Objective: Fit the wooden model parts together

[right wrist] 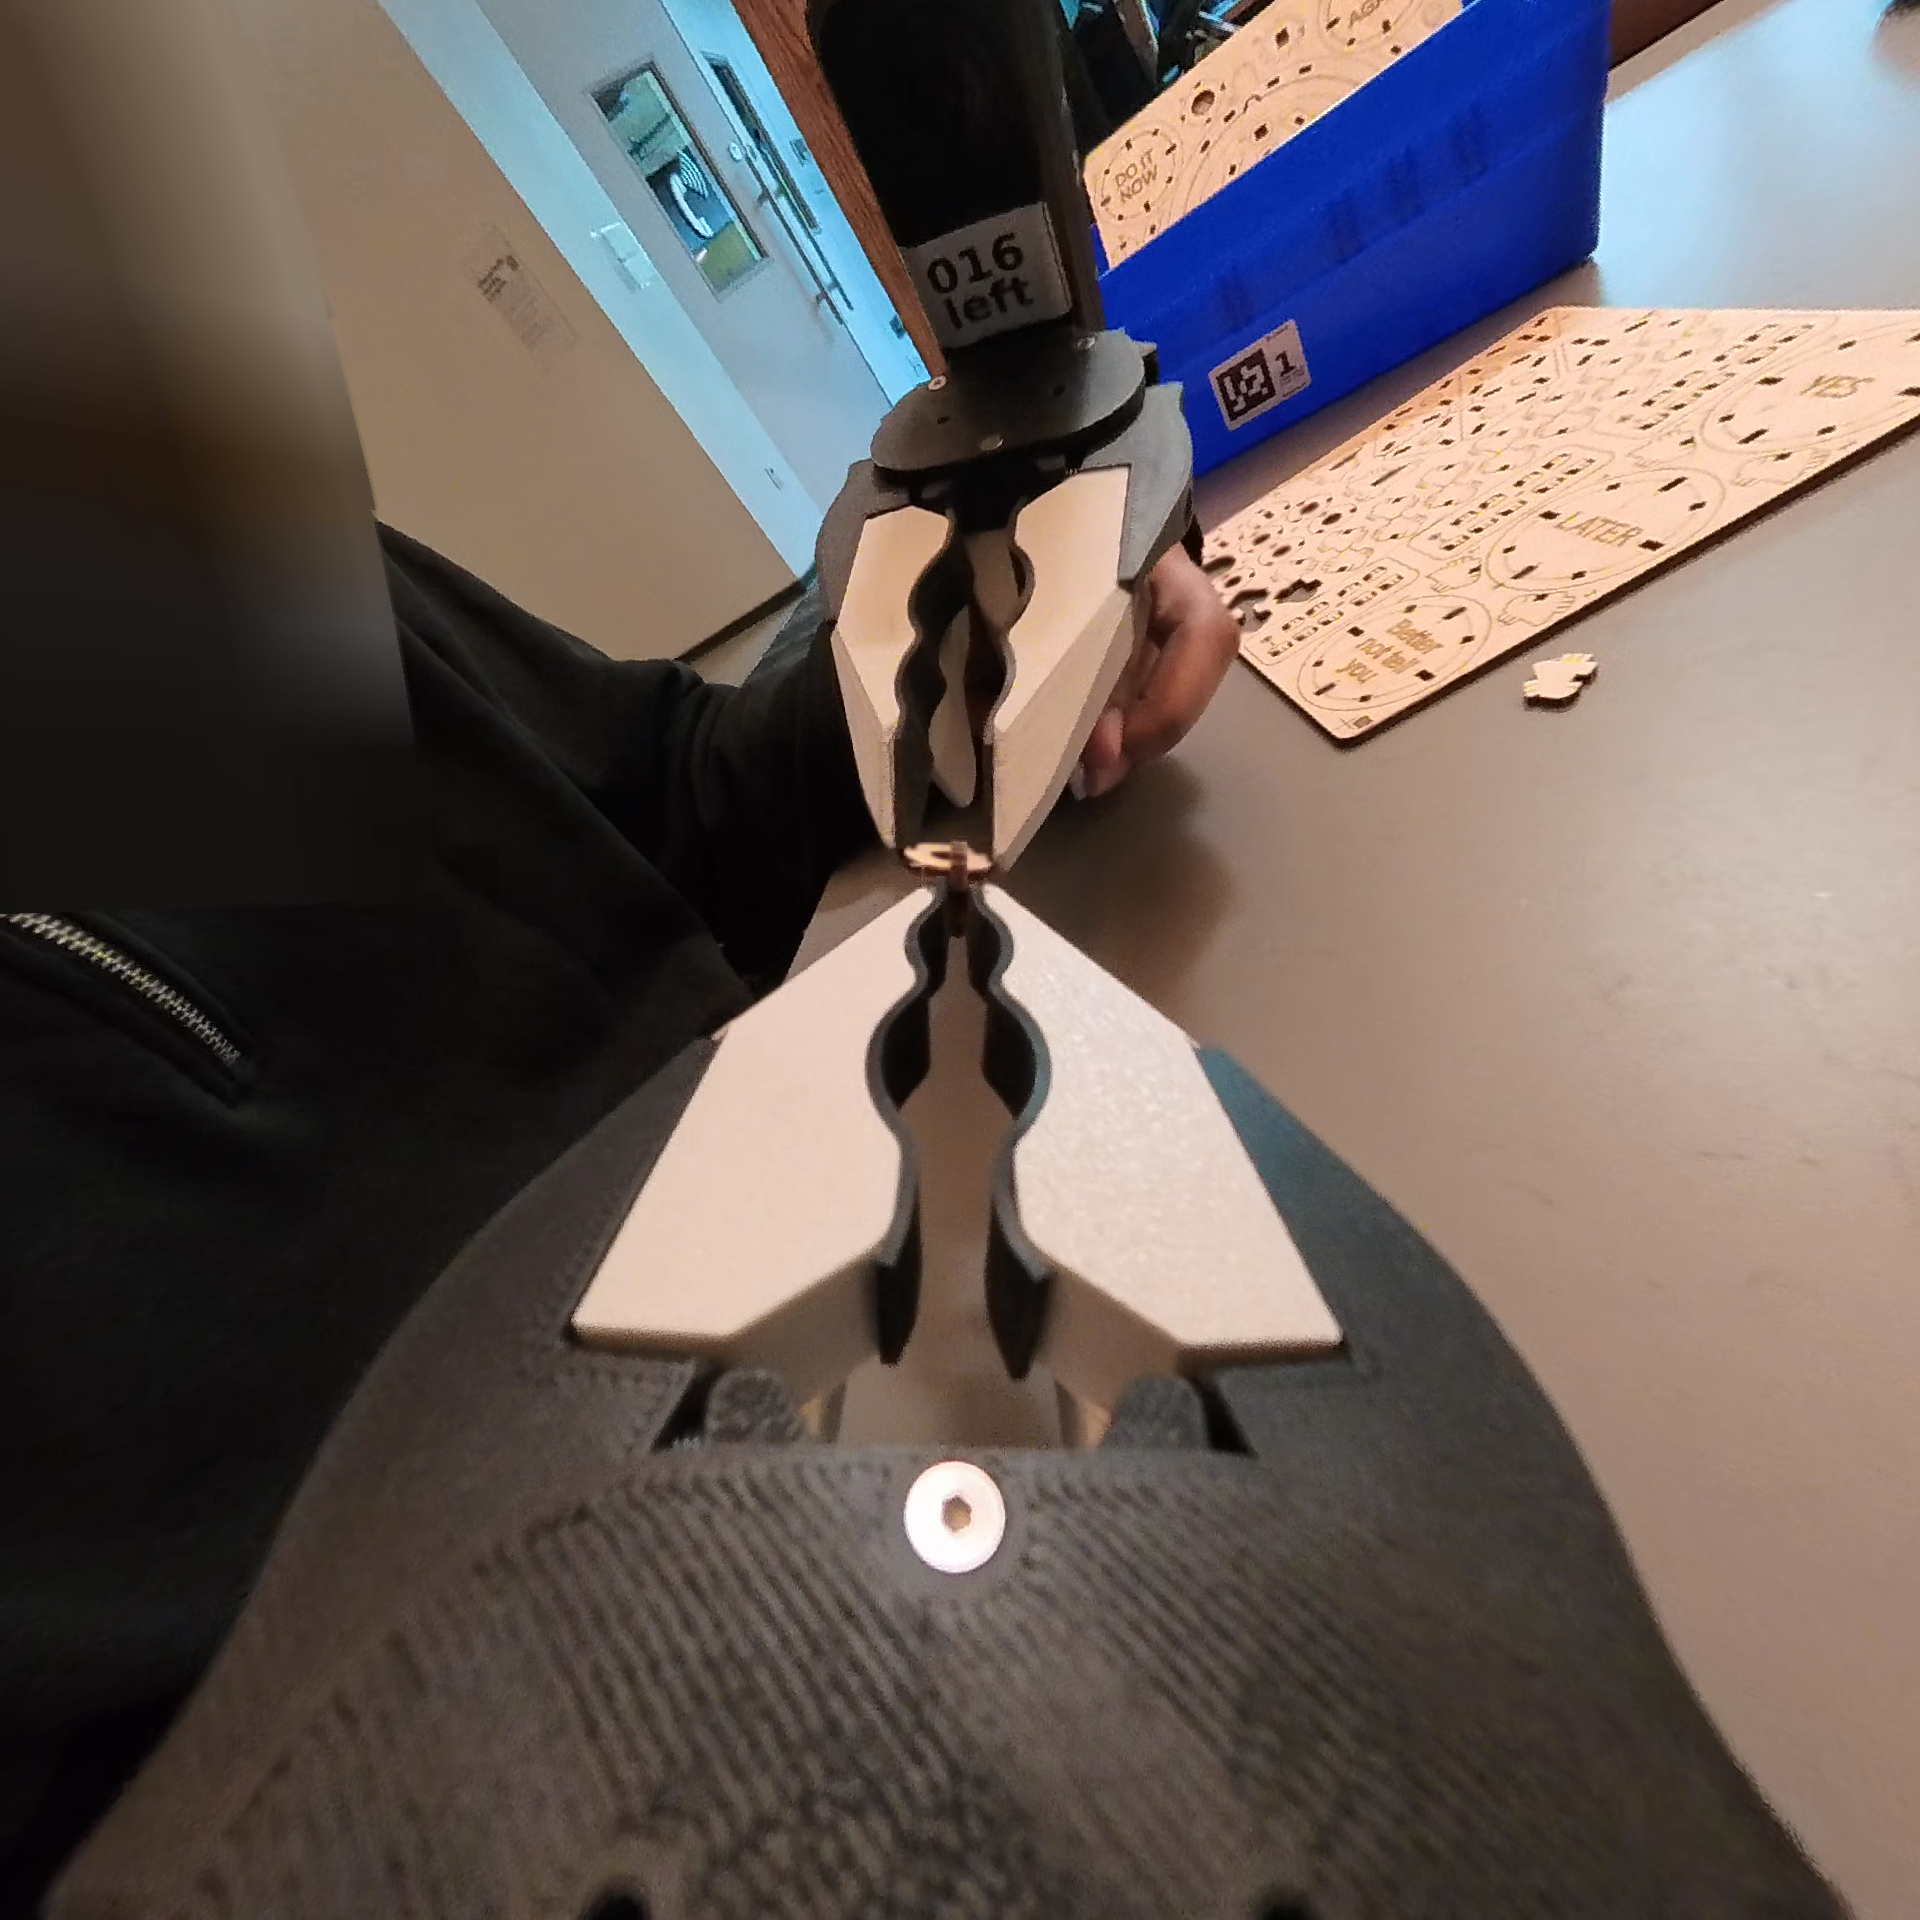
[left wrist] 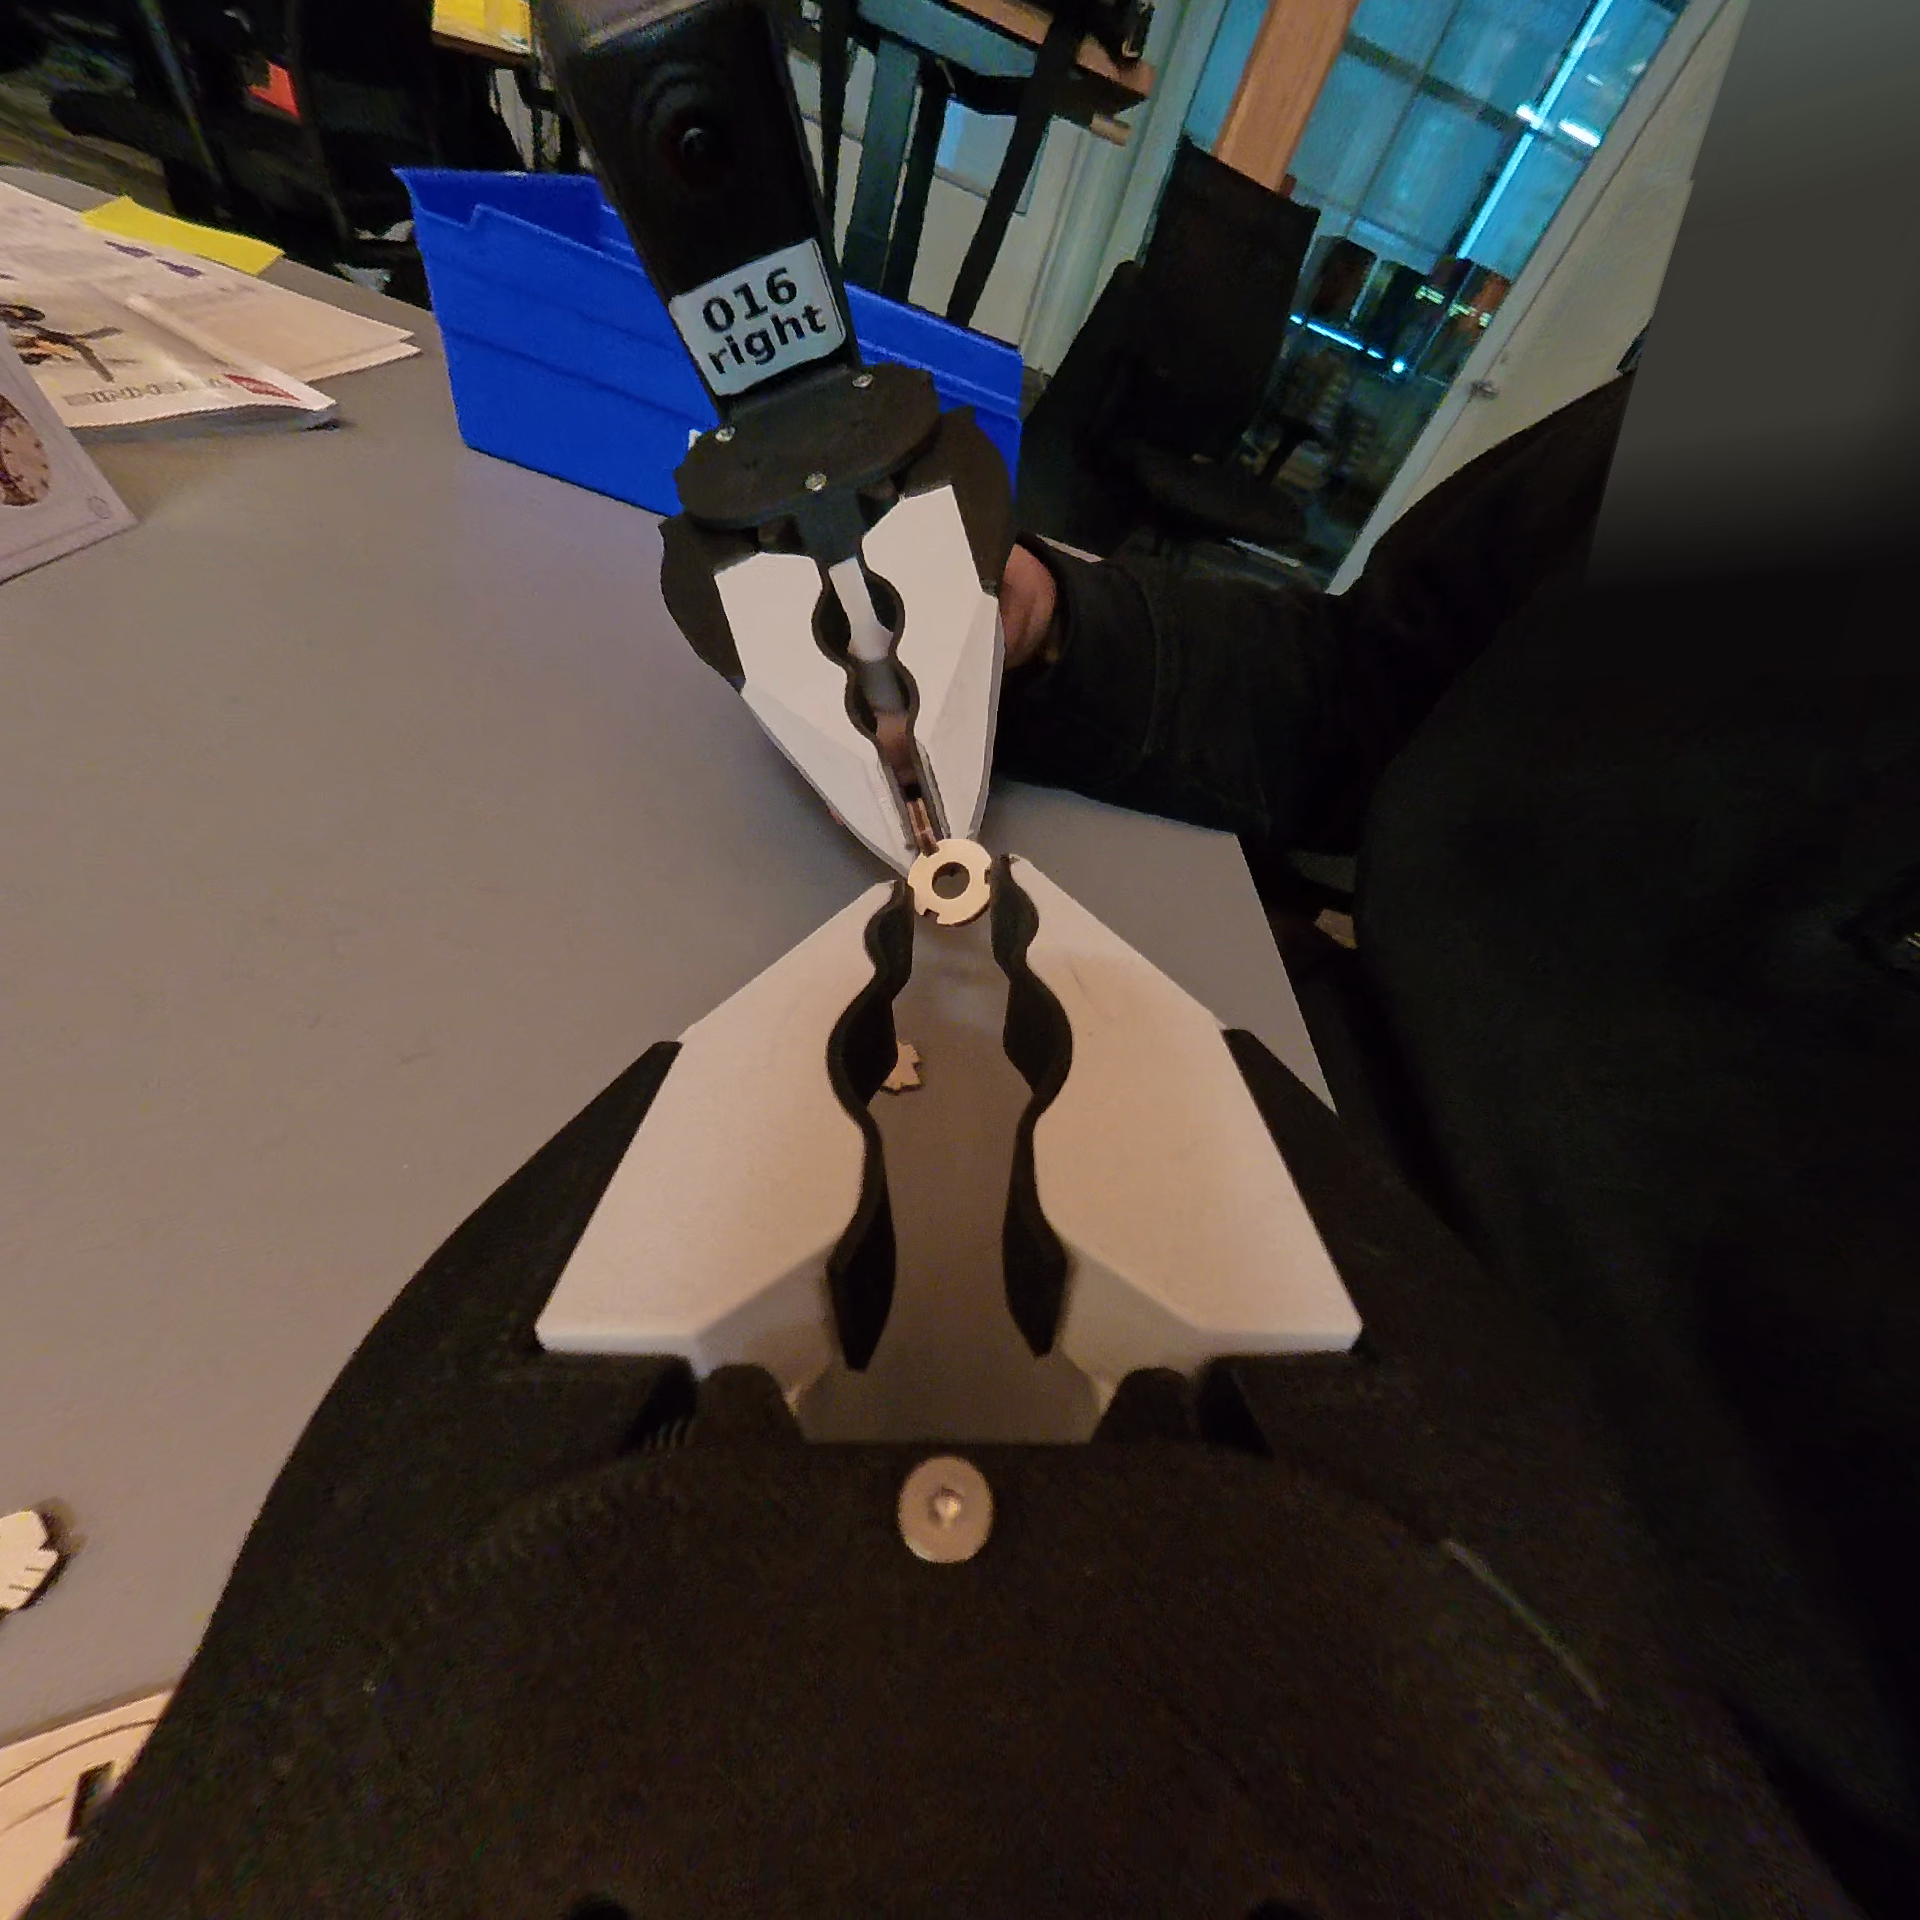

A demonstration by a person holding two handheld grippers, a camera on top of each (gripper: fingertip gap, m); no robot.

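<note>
The left gripper (left wrist: pixel 948 883) holds a small round wooden ring (left wrist: pixel 948 885) with a hole in its middle and notches round its edge. Its jaws stand a little apart, just the width of the ring, and both black pads press against the ring's rim, one on each side. The ring is up off the grey table (left wrist: pixel 312 831), near the table's corner.

The right gripper (right wrist: pixel 954 914) faces the left one, tip to tip. Its jaws are closed on a thin flat wooden strip (right wrist: pixel 953 902), held on edge between the pads. The end of the strip meets the ring at a notch in its rim, so the two wooden pieces touch.

A hand (right wrist: pixel 1153 665) in a dark sleeve grips the left gripper from behind, low by the table. Behind the grippers a blue bin (left wrist: pixel 561 343) stands on the table, with a wooden sheet (right wrist: pixel 1236 125) of cut-out shapes in it. A second wooden sheet (right wrist: pixel 1558 488) lies flat beside the bin, and one loose wooden piece (right wrist: pixel 1558 681) lies just next to it. Another small wooden piece (left wrist: pixel 902 1070) lies on the table under the left gripper. Printed papers (left wrist: pixel 156 332) are spread at the table's far side.
</note>
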